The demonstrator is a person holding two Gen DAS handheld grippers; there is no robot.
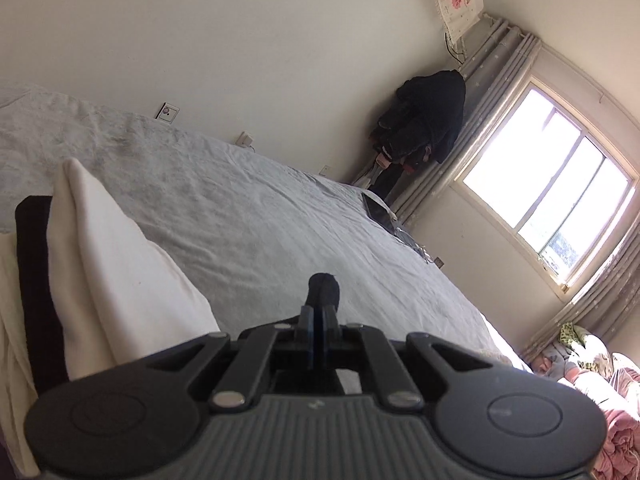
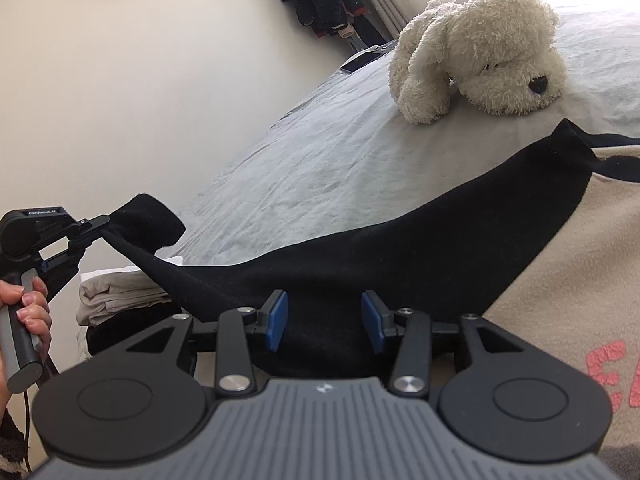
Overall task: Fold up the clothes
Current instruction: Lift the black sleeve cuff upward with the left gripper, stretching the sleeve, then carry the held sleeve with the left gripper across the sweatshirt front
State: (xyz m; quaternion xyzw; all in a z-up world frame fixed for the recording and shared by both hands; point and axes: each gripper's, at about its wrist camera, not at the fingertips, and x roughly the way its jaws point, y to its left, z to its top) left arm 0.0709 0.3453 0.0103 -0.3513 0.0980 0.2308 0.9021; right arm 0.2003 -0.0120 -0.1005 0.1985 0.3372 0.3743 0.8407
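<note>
A beige sweatshirt [image 2: 568, 280] with black sleeves and pink letters lies on the grey bed [image 2: 304, 160]. My left gripper [image 1: 319, 314] is shut on the cuff of the black sleeve [image 1: 323, 289] and holds it up off the bed. In the right wrist view the left gripper [image 2: 102, 226] sits at the far left, pulling the sleeve [image 2: 360, 240] taut. My right gripper [image 2: 324, 320] is open, its blue pads [image 2: 277, 322] on either side of the black sleeve fabric near the shoulder, just above it.
A white plush dog [image 2: 480, 48] lies on the bed beyond the sweatshirt. A stack of folded clothes [image 2: 120, 292] sits at the left, also in the left wrist view [image 1: 112, 272]. A tablet [image 1: 376, 208] lies at the bed's far edge. Dark coats [image 1: 424, 128] hang by the window.
</note>
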